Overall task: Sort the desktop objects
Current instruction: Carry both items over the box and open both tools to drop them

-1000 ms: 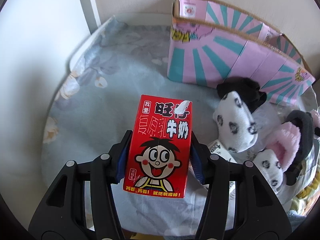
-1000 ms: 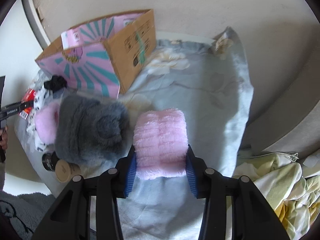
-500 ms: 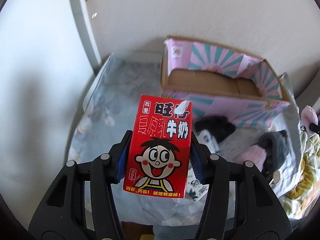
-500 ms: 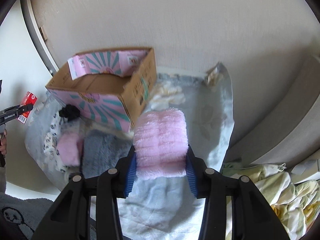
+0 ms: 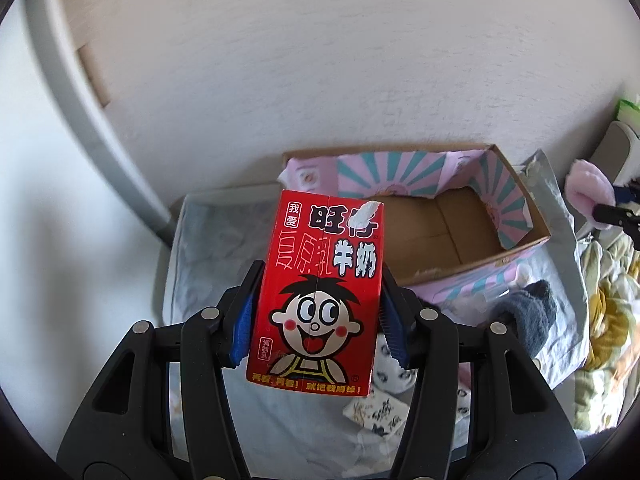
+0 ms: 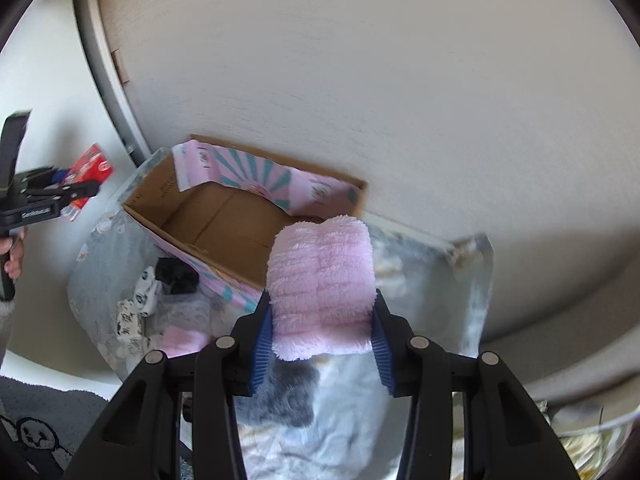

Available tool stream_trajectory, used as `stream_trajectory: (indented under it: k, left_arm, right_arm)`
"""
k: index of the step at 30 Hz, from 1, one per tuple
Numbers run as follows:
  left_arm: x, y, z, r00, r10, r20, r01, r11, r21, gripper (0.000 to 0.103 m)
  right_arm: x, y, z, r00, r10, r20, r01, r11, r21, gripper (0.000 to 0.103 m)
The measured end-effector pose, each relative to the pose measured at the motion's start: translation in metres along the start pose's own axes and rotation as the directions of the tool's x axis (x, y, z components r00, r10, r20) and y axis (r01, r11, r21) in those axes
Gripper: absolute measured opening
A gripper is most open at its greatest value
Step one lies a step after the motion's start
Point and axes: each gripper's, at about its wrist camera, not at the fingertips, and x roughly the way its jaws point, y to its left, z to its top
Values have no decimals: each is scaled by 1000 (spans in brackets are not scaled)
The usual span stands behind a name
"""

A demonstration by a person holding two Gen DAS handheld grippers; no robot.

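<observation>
Grippers are both riding higher than a second ago, so the cardboard box is now showing its bare floor. Left gripper is clamping the red milk carton above the blue cloth; right gripper is clamping a pink fluffy sock before the box's near wall. Spotted socks and a grey fluffy item are lying below on the cloth.

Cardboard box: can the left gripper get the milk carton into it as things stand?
Probably yes. The left gripper grips the milk carton above the cloth, and the cardboard box ahead is open-topped with a bare floor; nothing sits between them.
</observation>
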Motion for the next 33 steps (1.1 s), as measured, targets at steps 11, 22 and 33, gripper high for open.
stream_trajectory:
  k: [11, 22, 33]
  left_arm:
    - [47, -17, 58, 996, -73, -60, 78, 992, 94, 50]
    - [115, -28, 71, 981, -102, -166, 124, 984, 131, 49]
    - [143, -33, 57, 968, -106, -229, 145, 977, 159, 50]
  right_arm:
    - [59, 28, 62, 994, 49, -103, -56, 996, -69, 41]
    - [121, 54, 86, 982, 69, -176, -86, 992, -94, 41]
    - [150, 64, 79, 968, 93, -231, -109, 992, -58, 41]
